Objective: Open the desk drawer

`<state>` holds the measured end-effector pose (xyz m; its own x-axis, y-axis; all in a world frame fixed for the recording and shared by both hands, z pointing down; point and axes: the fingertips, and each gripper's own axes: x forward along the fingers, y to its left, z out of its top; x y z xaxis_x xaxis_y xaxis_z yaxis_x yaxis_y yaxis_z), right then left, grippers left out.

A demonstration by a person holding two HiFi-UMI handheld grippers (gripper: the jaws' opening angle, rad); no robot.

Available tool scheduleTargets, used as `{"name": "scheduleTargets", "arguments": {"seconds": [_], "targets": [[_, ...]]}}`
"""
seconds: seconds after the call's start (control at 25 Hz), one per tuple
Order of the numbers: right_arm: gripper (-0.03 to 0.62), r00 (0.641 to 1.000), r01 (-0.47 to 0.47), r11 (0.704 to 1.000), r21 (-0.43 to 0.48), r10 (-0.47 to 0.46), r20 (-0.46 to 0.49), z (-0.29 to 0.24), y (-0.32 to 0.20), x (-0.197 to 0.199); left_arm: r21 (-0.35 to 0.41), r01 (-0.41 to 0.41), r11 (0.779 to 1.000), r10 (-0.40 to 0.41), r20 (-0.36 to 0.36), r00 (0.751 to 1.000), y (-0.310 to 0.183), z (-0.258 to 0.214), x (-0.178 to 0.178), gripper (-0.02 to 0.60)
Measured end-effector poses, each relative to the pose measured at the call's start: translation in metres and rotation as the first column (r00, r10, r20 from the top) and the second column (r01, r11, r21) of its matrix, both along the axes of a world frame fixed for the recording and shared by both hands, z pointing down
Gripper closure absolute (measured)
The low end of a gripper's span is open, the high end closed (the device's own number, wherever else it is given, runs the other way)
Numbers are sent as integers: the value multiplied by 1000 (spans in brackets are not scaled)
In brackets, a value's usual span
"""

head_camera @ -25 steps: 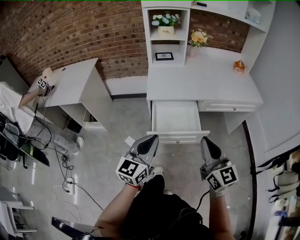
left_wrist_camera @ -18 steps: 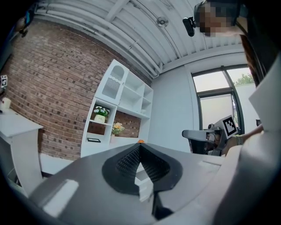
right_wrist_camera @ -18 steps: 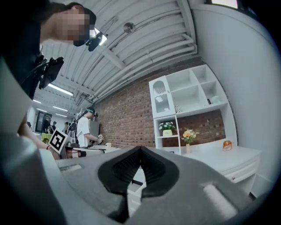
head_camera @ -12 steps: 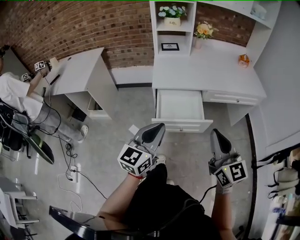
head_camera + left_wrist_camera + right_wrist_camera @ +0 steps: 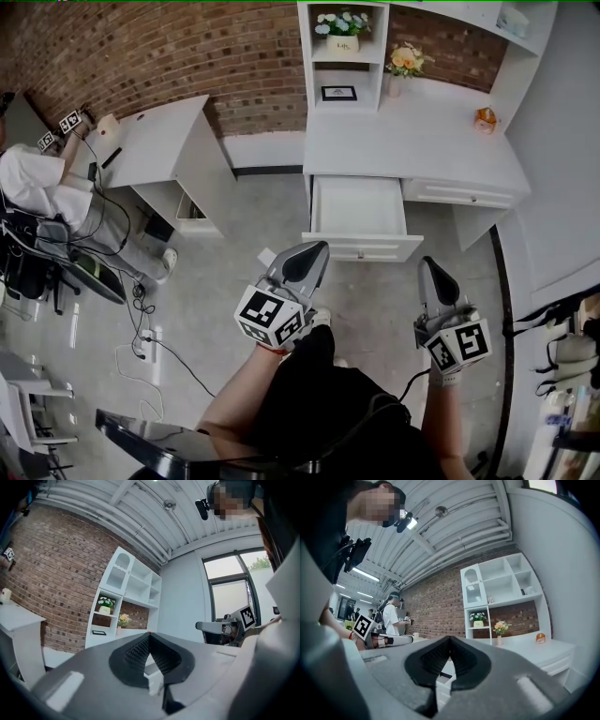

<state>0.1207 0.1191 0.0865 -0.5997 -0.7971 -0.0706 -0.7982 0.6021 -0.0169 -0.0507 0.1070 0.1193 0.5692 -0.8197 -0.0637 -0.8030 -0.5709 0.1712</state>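
Observation:
The white desk (image 5: 403, 155) stands against the brick wall, and its left drawer (image 5: 359, 214) is pulled out with nothing visible inside. A second drawer (image 5: 459, 195) to the right of it is closed. My left gripper (image 5: 314, 247) hangs in front of the open drawer's left corner, shut and holding nothing. My right gripper (image 5: 428, 263) is just off the drawer front's right end, also shut with nothing in it. Neither touches the drawer. In the left gripper view the left gripper (image 5: 149, 634) has its jaws meeting at the tip. The right gripper (image 5: 450, 638) looks the same in the right gripper view.
A shelf unit (image 5: 342, 56) with flowers and a small frame stands on the desk, with a flower vase (image 5: 405, 66) and an orange object (image 5: 485, 118) beside it. A second white desk (image 5: 155, 141) is at the left, where a person (image 5: 33, 183) works. Cables (image 5: 141, 342) lie on the floor.
Both grippers have risen slightly and stayed shut. The drawer is pulled out as far as before. The person at the left desk has shifted.

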Motion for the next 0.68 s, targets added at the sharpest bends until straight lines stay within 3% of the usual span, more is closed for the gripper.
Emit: {"name": "scheduleTargets", "arguments": {"seconds": [0.68], "targets": [[591, 1000, -6, 1000, -13, 6, 16, 5, 3, 14, 1, -1, 1000, 1, 11, 1000, 1, -3, 12, 581]]}}
